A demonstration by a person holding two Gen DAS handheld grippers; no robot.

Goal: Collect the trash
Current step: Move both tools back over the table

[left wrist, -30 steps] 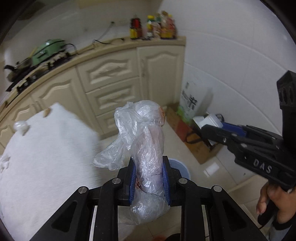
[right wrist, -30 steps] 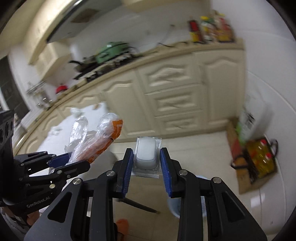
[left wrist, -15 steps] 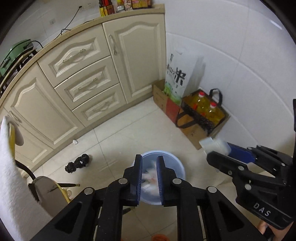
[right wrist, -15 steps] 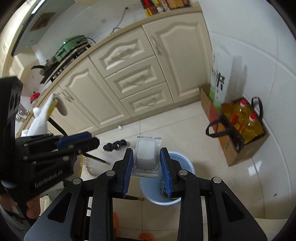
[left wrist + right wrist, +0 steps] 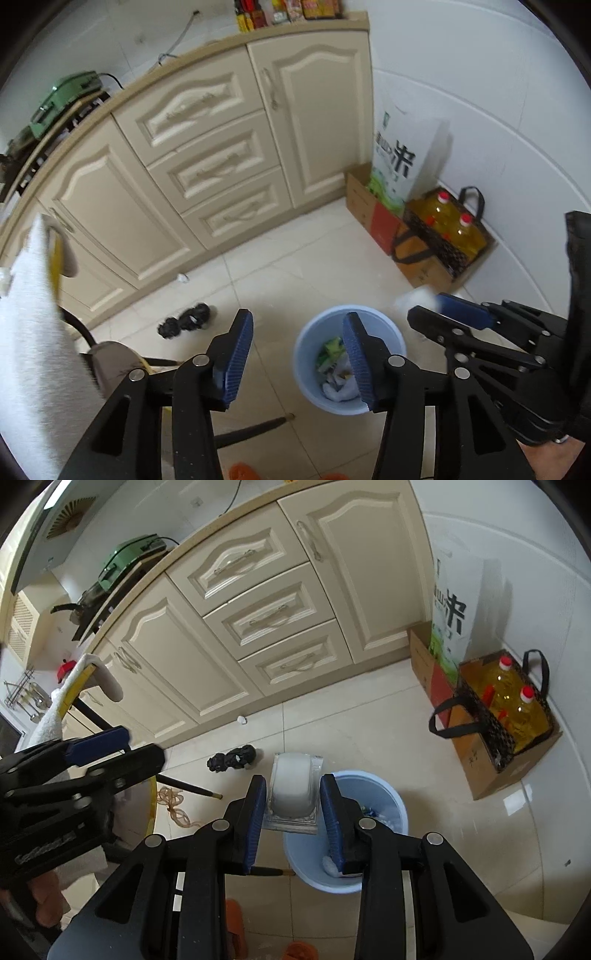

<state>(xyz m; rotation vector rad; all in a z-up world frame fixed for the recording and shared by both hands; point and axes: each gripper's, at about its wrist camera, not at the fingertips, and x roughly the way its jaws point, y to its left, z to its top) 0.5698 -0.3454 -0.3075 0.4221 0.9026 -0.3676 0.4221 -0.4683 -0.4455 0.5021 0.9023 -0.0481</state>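
A light blue bin [image 5: 306, 363] stands on the tiled floor, with a green wrapper and crumpled white plastic [image 5: 340, 387] inside. My left gripper [image 5: 297, 317] hangs above the bin's left rim. Its jaws are opening and nothing is between them. My right gripper [image 5: 293, 779] is over the bin [image 5: 388, 794] and has a clear plastic tray [image 5: 291, 790] between its blue pads. Its jaws are starting to open, but the pads still touch the tray's edges. Each gripper shows in the other's view: the right gripper [image 5: 424, 306] at the right, the left gripper [image 5: 142, 746] at the left.
Cream cabinets [image 5: 207, 166] run along the back. A rice bag [image 5: 399, 158] and a box of oil bottles [image 5: 450, 236] stand by the right wall. A chair with a white towel [image 5: 33, 325] is at the left. A black object [image 5: 184, 319] and a white scrap [image 5: 182, 277] lie on the floor.
The plastic bag my left gripper held a second ago is gone from its jaws, which now stand apart. Both grippers came down over the bin. The right one kept the tray.
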